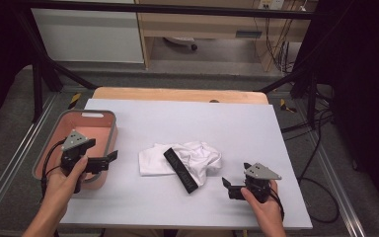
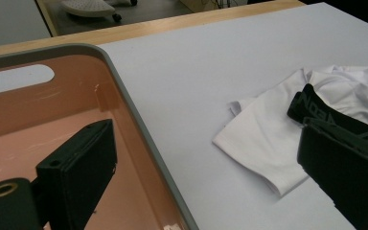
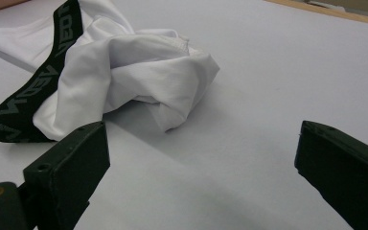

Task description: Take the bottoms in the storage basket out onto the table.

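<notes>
A crumpled white garment [image 1: 197, 155] with a black lettered waistband [image 1: 181, 170] lies mid-table on the white sheet. It also appears in the left gripper view [image 2: 263, 129] and in the right gripper view [image 3: 143, 72], waistband [image 3: 43, 81] to its left. A pink basket with a grey rim [image 1: 114, 129] stands at the left; its inside looks empty. My left gripper [image 1: 109, 160] is open over the basket's right rim [image 2: 124, 96], jaws wide, nothing between them. My right gripper [image 1: 236, 175] is open just right of the garment, low over the sheet, jaws empty.
The white sheet [image 1: 202, 123] covers a wooden table whose far edge [image 1: 177, 94] shows beyond it. Black frame bars [image 1: 44, 64] cross the back and sides. Cables [image 1: 321, 148] lie on the floor at the right.
</notes>
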The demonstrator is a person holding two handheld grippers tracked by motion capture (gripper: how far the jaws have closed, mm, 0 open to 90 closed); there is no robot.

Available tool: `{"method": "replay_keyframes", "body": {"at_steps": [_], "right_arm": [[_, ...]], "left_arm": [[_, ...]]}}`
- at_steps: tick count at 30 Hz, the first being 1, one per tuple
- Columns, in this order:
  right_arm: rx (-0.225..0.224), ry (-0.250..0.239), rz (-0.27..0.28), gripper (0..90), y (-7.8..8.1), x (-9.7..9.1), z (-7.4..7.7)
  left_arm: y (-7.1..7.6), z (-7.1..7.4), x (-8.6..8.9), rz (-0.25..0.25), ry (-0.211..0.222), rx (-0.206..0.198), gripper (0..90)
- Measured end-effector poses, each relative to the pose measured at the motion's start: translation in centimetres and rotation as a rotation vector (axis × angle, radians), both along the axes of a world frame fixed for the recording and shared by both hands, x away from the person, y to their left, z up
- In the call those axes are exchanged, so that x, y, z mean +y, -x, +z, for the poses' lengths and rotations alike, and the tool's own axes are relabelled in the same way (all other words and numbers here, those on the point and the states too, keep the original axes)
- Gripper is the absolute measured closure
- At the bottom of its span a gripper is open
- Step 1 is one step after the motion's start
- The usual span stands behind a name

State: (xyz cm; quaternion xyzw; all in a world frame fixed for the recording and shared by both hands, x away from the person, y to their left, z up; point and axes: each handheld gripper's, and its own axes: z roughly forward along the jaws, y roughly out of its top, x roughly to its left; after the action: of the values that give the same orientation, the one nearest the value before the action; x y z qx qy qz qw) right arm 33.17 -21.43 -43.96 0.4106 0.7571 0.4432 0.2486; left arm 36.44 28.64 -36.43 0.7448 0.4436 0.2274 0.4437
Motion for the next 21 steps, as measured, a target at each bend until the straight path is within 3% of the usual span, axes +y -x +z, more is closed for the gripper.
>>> {"method": "replay_keyframes", "body": {"at_steps": [4,9,21], "right_arm": [[-0.001,0.005,0.002,5.1,0.0,0.1,0.0],[-0.01,-0.005,0.008,4.9,0.1,0.1,0.1],[-0.01,-0.002,0.012,4.9,0.1,0.1,0.1]], "left_arm": [[0.6,-0.8,-0.2,-0.015,-0.019,0.014,6.3],[0.8,-1.8,-0.8,-0.037,-0.072,0.024,6.3],[0.9,-2.9,-0.9,-0.033,-0.061,0.036,6.3]]}}
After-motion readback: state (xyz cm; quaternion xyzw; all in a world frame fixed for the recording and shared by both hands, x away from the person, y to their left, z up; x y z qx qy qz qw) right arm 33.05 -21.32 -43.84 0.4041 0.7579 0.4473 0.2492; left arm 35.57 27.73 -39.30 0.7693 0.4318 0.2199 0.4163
